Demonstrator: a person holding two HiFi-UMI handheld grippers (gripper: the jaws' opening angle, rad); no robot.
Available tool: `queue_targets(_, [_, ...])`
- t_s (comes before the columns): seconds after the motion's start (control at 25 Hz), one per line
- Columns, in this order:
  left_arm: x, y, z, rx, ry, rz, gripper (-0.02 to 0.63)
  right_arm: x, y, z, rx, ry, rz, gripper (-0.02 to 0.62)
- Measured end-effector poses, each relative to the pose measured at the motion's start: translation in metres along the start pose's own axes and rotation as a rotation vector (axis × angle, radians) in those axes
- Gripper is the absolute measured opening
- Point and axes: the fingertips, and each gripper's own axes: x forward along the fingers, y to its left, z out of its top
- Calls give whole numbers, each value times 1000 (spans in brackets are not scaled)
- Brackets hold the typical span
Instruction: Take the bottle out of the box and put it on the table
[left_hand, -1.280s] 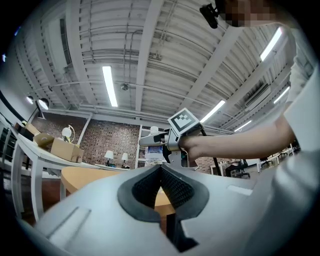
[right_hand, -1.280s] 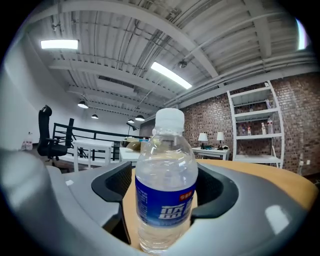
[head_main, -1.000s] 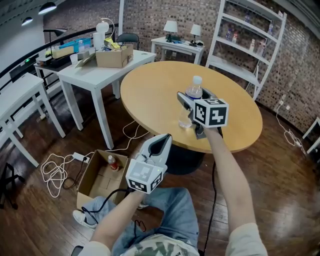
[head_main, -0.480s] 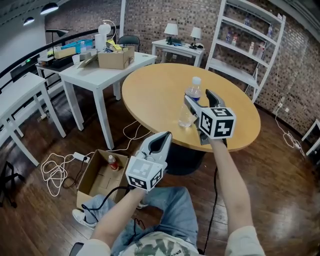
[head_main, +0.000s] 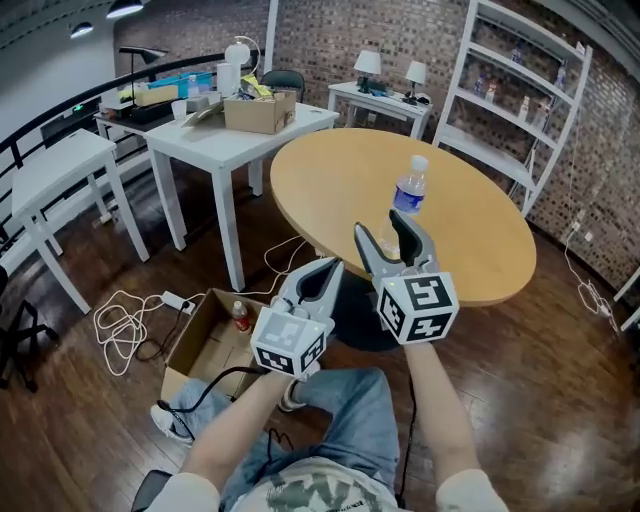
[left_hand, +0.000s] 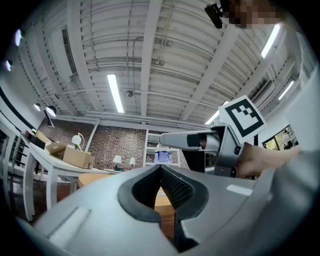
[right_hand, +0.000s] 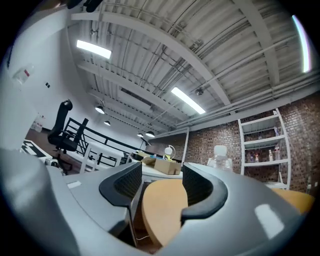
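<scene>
Jaws of the right gripper (right_hand: 160, 172) are closing on nothing just off the round table's (head_main: 330, 180) near edge, the left gripper's (left_hand: 161, 167) are pressed together and empty off that same edge, the water bottle (head_main: 409, 192) stands upright on the table, and a small bottle (head_main: 240, 316) sits in the cardboard box (head_main: 185, 345) on the floor beside the table.

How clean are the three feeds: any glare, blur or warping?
Head view: sharp, evenly lit, edges bowed; the clear plastic water bottle reads cleanly. Left gripper view: heavy fisheye, black corners, bright ceiling strip lights, mosaic patch top right. Right gripper view: same fisheye, same bright strips.
</scene>
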Motion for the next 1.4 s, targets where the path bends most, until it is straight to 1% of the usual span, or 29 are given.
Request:
queue_targets(0.16, [-23,19,12,37,-7,48,0,4,43,-7,27,-21,56,233])
queue_targets(0.32, [-40,34,12,43,9,85,0,-1,72,-9,42,-46,73,196])
queue_targets(0.4, [-48,38,16,36,0,107,0,-8,85,-11,45,-57,81,172])
queue_targets(0.52, [-60,39,21,51,-14,134,0,-18,103,-20,58,-57,90,143])
queue_targets(0.6, [-68,37,18,64,-2,143,0,-23,112,-28,63,-51,93,123])
queue_targets(0.76, [-77,34,12,69,6,160,0,-32,124,-43,81,-34,82,97])
queue_targets(0.88, [-84,29,13,79,-8,172,0,-41,131,-58,94,-20,62,48])
queue_targets(0.96, [-88,25,4,75,-3,177,0,-48,132,-70,109,-13,43,20])
queue_targets(1.08, [-93,21,-19,55,28,185,0,-57,133,-81,128,-7,25,5])
queue_targets(1.32, [-90,6,-27,60,75,168,0,-67,127,-99,150,30,-7,0])
queue_targets(1.4, [-91,5,-34,46,79,168,0,-70,123,-105,163,43,-21,0])
